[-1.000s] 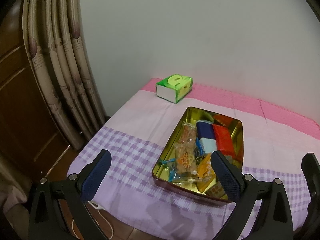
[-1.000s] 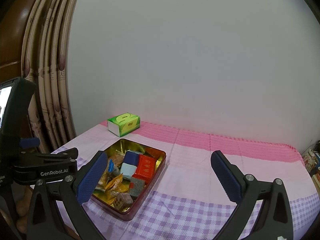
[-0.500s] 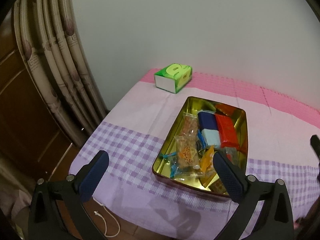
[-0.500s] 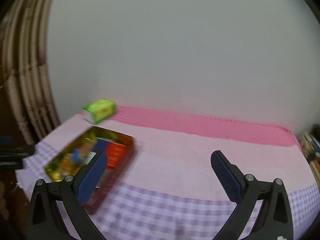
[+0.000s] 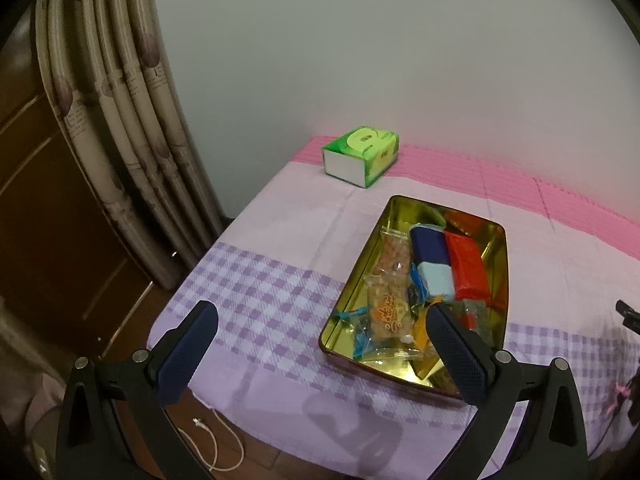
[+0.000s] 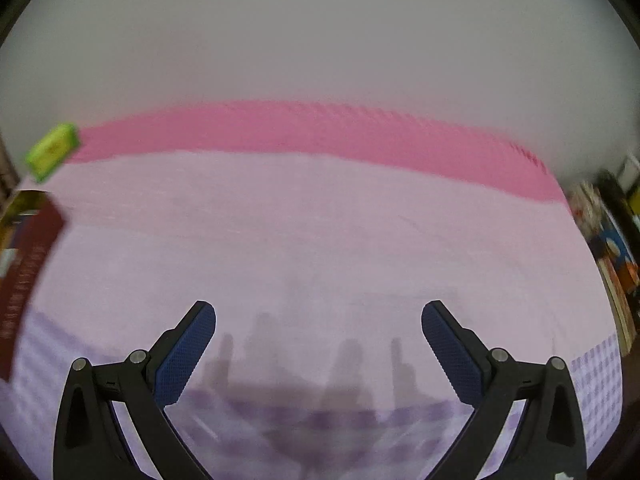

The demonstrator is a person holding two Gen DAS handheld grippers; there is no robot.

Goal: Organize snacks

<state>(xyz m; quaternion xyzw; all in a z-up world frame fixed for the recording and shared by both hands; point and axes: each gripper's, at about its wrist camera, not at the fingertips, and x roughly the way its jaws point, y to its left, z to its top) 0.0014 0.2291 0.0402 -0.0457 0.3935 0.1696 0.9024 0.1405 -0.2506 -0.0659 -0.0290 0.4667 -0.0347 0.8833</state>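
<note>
A gold tin (image 5: 362,268) with dark red sides sits on the pink and purple tablecloth (image 5: 280,240). It holds several wrapped snacks, among them a navy packet (image 5: 430,244), a red packet (image 5: 466,264) and a clear bag of orange snacks (image 5: 386,312). My left gripper (image 5: 320,344) is open and empty, above the table's near left corner, its right finger over the tin's near end. My right gripper (image 6: 318,340) is open and empty, low over bare cloth to the right of the tin (image 6: 28,264), which shows blurred at that view's left edge.
A green tissue box (image 5: 360,156) stands at the back left by the white wall; it also shows in the right wrist view (image 6: 52,150). Curtains (image 5: 120,120) and a wooden door hang left of the table. A white cable (image 5: 216,448) lies on the floor. Cluttered items (image 6: 612,248) sit past the right edge.
My right gripper has swung right and down, away from the tin, toward the bare cloth. My left gripper has shifted a little, with the tin still in front of it. Both stay open.
</note>
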